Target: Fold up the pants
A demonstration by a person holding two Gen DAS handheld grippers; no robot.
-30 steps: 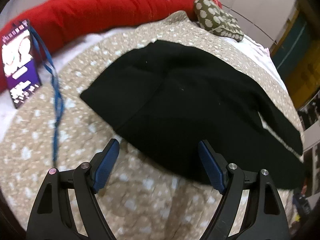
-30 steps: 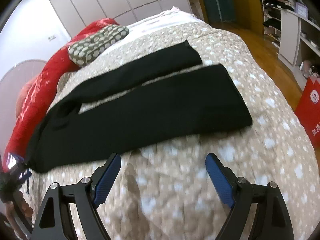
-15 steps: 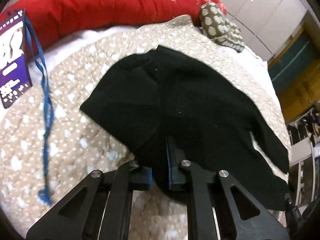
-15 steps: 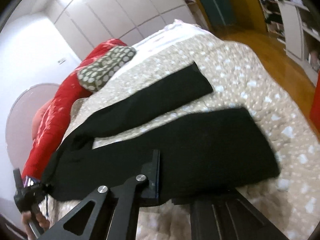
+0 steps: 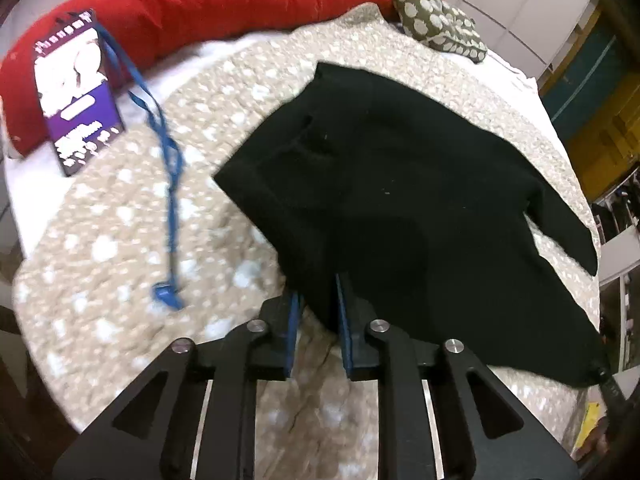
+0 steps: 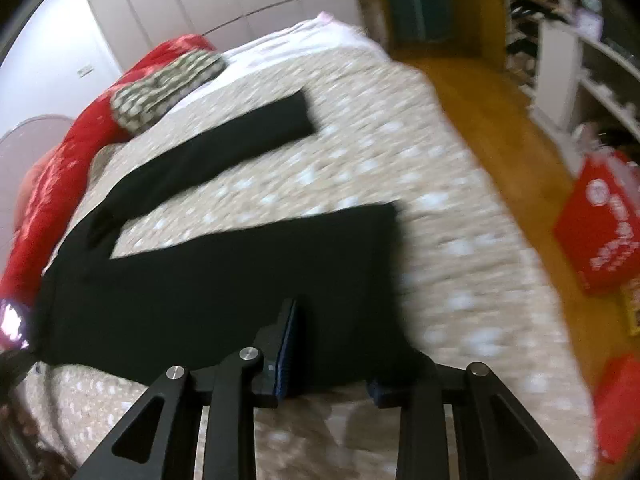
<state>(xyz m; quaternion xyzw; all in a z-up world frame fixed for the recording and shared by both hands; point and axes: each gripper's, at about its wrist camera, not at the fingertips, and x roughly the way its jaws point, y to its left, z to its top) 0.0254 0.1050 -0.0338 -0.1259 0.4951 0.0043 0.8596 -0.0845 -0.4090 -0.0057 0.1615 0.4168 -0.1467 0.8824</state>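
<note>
Black pants [image 5: 400, 184] lie on a beige spotted bedspread [image 5: 120, 240]. My left gripper [image 5: 318, 300] is shut on the near edge of the waist end, and the cloth rises into its blue pads. In the right wrist view the pants [image 6: 224, 272] spread with two legs apart; the far leg [image 6: 224, 144] lies flat. My right gripper [image 6: 332, 344] is shut on the near leg's lower edge, lifting it. The right fingertip is hidden under the cloth.
A red duvet [image 5: 208, 4] and a spotted green pillow [image 5: 436, 24] lie along the far side. A purple card on a blue lanyard [image 5: 80, 92] lies at the left. Wooden floor [image 6: 500, 120], shelves and red bags [image 6: 596, 224] are beyond the bed's right edge.
Both grippers went from open over the bedspread to shut on the pants' near edge. The gripped cloth has since lifted, and the near leg has pulled away from the far leg.
</note>
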